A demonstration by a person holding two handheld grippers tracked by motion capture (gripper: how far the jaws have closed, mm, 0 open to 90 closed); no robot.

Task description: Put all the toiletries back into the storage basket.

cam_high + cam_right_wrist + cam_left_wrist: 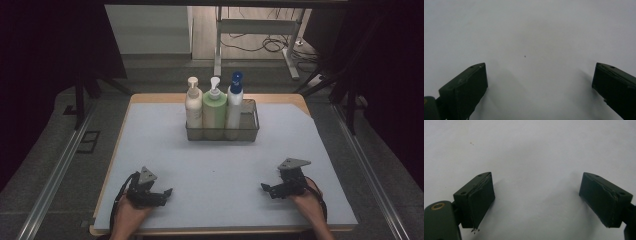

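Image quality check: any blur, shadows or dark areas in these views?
High view: dim, surroundings nearly black, bottles in the wire basket readable. Left gripper view: left gripper pads sharp, soft shadows on the mat. Right gripper view: right gripper jaws soft, mat greyer.

Two black grippers, left gripper (pixel 159 192) and right gripper (pixel 270 189), grey three-cornered top plates, trailing black cables.

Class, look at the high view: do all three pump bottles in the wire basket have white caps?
No: the right bottle in the basket has a blue pump cap.
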